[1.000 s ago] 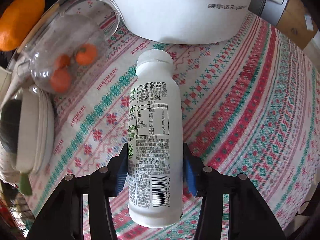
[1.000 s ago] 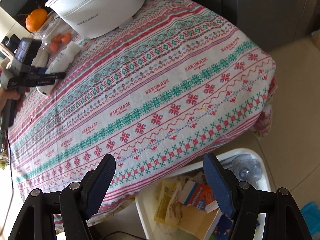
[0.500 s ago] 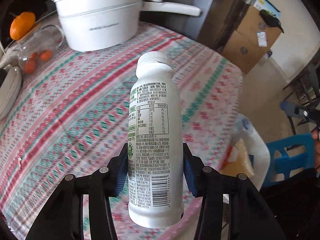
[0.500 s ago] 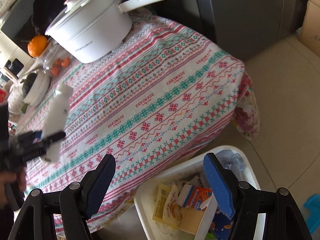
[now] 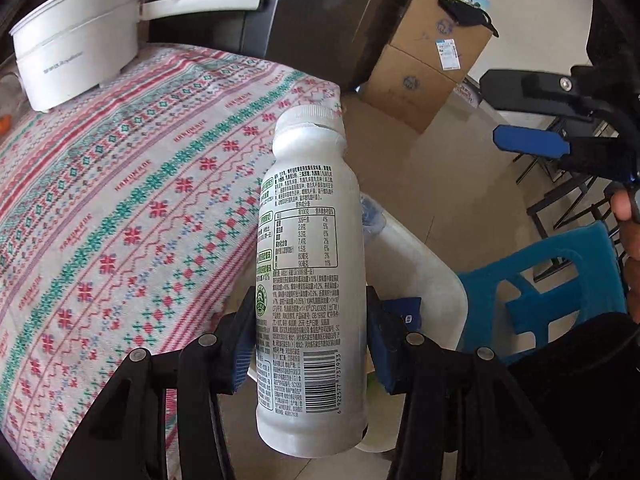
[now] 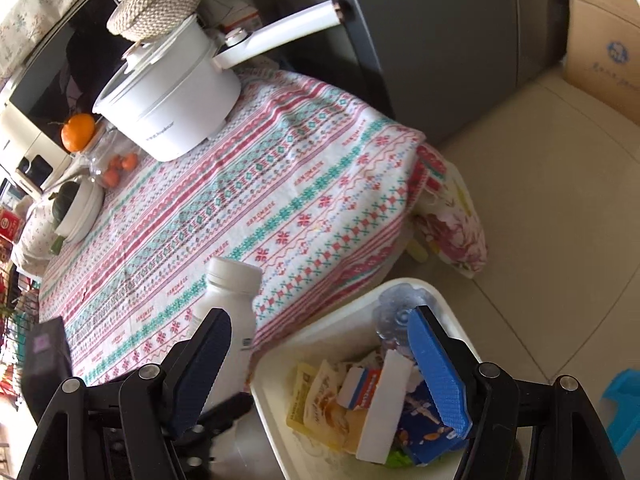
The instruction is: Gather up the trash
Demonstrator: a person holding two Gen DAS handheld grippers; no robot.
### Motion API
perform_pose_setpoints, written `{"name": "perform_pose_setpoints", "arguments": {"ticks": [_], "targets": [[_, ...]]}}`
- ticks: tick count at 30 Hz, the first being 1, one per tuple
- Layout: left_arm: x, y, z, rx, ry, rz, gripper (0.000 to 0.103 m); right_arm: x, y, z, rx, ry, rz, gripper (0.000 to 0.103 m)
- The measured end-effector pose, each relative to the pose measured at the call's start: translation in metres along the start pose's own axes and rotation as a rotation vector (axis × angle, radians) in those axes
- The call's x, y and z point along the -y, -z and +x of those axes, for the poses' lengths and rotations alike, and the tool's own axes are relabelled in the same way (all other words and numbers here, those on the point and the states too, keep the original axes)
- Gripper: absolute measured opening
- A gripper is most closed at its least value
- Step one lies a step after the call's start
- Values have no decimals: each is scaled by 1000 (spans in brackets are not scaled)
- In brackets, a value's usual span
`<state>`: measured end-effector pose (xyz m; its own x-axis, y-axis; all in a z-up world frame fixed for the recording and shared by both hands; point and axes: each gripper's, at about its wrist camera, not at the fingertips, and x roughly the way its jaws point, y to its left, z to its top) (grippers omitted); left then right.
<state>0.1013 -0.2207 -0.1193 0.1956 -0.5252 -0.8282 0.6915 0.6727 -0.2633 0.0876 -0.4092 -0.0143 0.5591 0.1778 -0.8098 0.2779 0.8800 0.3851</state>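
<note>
Now the left tongs (image 5: 310, 342) clamp the white bottle (image 5: 310, 280) at the desk (image 5: 120, 208) edge, trash bin (image 6: 344, 328) at four o'clock; right tongs (image 6: 320, 368) gape wide, empty.

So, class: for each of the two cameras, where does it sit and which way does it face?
Left wrist: on the left gripper, facing down past the table edge; its fingers clamp a white bottle.
Right wrist: on the right gripper, angled down at the trash bin; its open fingers show.
Shared: bottle, bin, white pot.
</note>
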Motion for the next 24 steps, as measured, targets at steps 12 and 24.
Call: {"name": "perform_pose_setpoints", "arguments": {"ticks": [12,24], "targets": [[-11,65,-85,161,-193,-274,92,-5,24,-12,20,47,-102,78],[0,133,-155,233,-484,-386,103,-49,112,-46,141,95,-293,91]]}}
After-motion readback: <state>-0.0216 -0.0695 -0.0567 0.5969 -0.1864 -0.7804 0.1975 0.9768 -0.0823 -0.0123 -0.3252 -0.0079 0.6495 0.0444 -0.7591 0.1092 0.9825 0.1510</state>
